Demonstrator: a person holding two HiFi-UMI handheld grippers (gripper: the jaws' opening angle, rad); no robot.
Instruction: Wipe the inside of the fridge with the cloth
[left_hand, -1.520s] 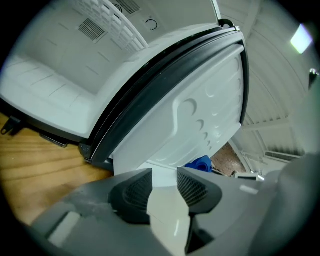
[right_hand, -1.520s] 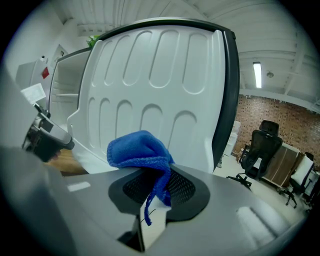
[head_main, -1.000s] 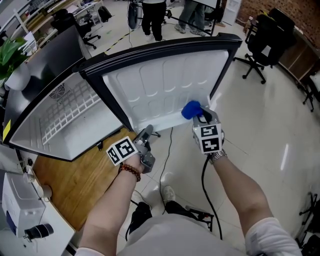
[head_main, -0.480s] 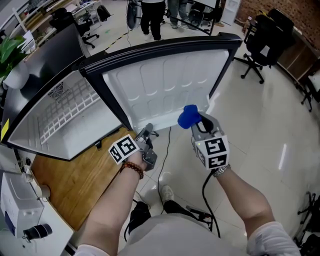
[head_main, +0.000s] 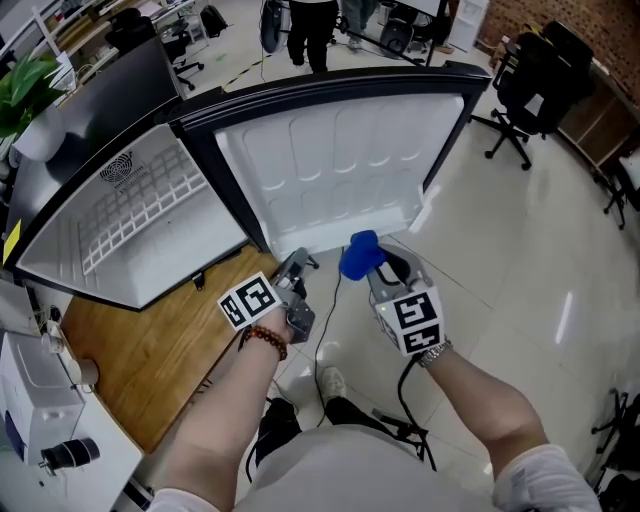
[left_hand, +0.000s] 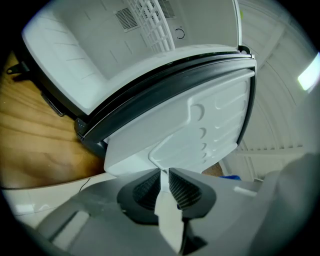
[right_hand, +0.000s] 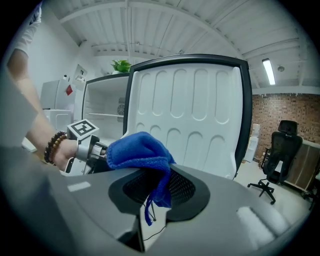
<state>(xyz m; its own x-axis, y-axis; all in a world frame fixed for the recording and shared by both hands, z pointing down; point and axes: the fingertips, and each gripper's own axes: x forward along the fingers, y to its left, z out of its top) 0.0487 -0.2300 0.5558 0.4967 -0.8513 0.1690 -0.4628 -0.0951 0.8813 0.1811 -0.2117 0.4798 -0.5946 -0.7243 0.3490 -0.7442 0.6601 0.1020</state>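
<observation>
- Blue terry cloth (head_main: 358, 255): it is bunched into a pad above the tips of the right gripper (head_main: 378, 268). That gripper's jaws are clamped on the cloth's lower fold, and a loose tail hangs down between them.
- Cloth position: near the lower edge of the white moulded fridge door (head_main: 330, 170) and just right of the left gripper (head_main: 297, 265). It appears clear of the door liner, not touching it.
- Left gripper: its jaws have just been closing and now stand at a thin slit. The fridge door's lower lip runs into that slit, and the pads appear to pinch it, so treat this as the steadying grip.
- Recommended: hold the door steady with the left gripper so it does not swing while the cloth travels.
- Route: carry the cloth left and far, round the black door rim, into the white fridge cavity (head_main: 130, 220), which lies at far left on the wooden table (head_main: 140, 350).
- Contact: present the bunched pad, not the jaw tips, to the wall. Keep the grip firm, since the hanging tail suggests only a small fold is held.
- Caution: the white wire shelf (head_main: 140, 205) may snag the terry loops, so wipe along its bars.
- Caution: a black cable (head_main: 332, 300) lies on the floor below both grippers.
</observation>
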